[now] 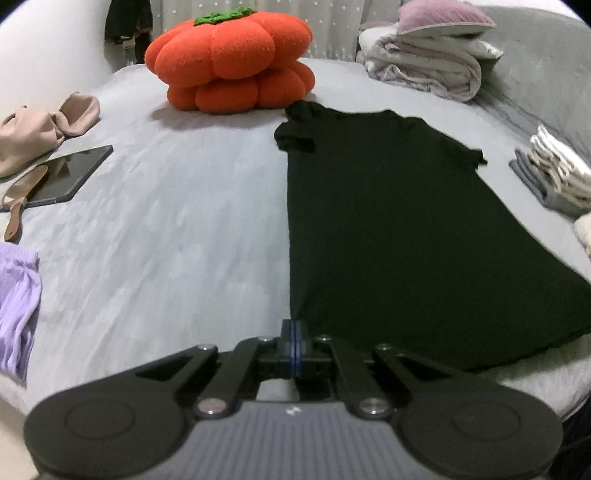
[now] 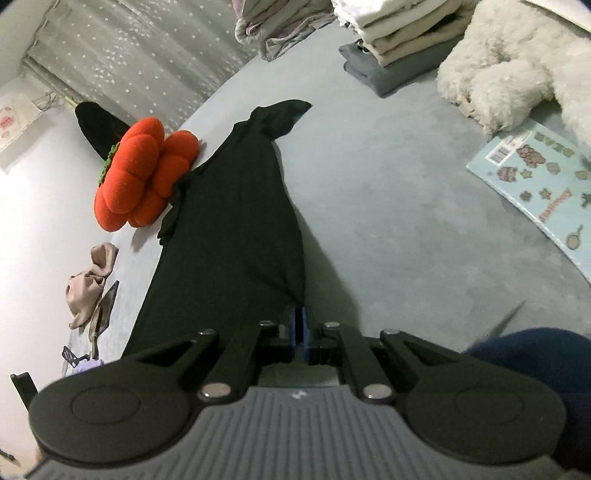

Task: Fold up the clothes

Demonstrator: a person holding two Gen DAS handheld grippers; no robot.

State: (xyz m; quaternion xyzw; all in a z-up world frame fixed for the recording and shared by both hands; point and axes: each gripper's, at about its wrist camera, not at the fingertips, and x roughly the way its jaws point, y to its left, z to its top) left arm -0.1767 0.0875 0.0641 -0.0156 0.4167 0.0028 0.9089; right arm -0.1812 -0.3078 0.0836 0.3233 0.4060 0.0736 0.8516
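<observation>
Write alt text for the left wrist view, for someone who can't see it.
A shut gripper pinches the near corner of a black shirt spread on a grey bed. An orange pumpkin cushion sits beyond, with a tablet and wooden brush to the left.

A bedroom in a home: a wide bed (image 1: 166,221) with a grey sheet carries a pumpkin cushion (image 1: 232,62), a pillow (image 1: 443,18) on bundled bedding (image 1: 424,66), stacks of folded clothes (image 2: 399,37), and a tablet (image 1: 70,173), with a star-dotted curtain (image 2: 129,55) behind.
</observation>
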